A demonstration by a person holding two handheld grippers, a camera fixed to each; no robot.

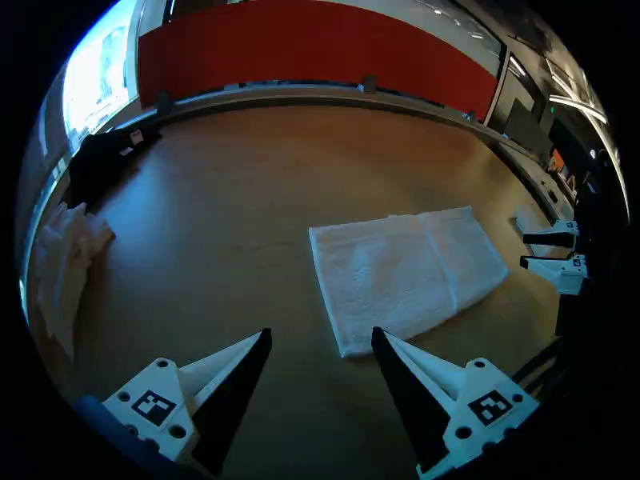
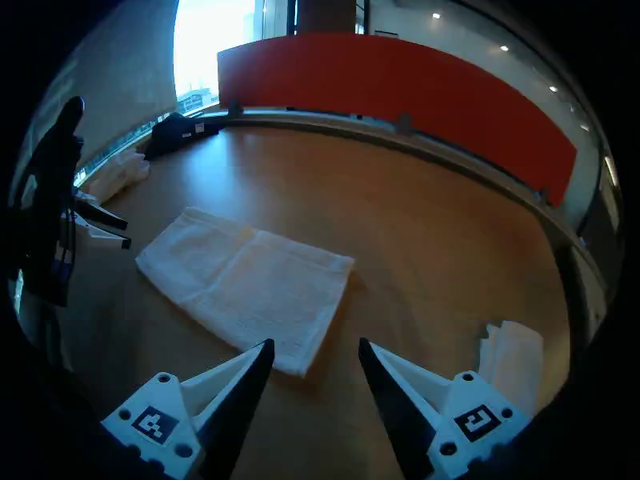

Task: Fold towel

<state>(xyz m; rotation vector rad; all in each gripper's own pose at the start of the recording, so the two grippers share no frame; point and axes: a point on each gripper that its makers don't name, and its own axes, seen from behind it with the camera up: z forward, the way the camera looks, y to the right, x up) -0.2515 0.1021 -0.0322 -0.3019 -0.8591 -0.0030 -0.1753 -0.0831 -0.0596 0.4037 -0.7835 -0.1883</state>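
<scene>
A white towel (image 1: 410,272) lies folded flat on the wooden table (image 1: 240,208), one layer lapped over another. My left gripper (image 1: 322,339) hovers open just short of the towel's near corner, nothing between its fingers. The right gripper (image 1: 550,250) appears at the table's right edge in the left gripper view, fingers apart. In the right gripper view the same towel (image 2: 248,284) lies just ahead of my right gripper (image 2: 312,347), which is open and empty above the near edge. The left gripper (image 2: 108,228) shows at the far left there, held by a person in dark clothing.
A crumpled pile of white cloths (image 1: 64,264) sits at the table's left edge beside a black bag (image 1: 104,156). Another folded white cloth (image 2: 512,360) lies near the right edge. A red partition (image 1: 320,48) runs along the table's far side.
</scene>
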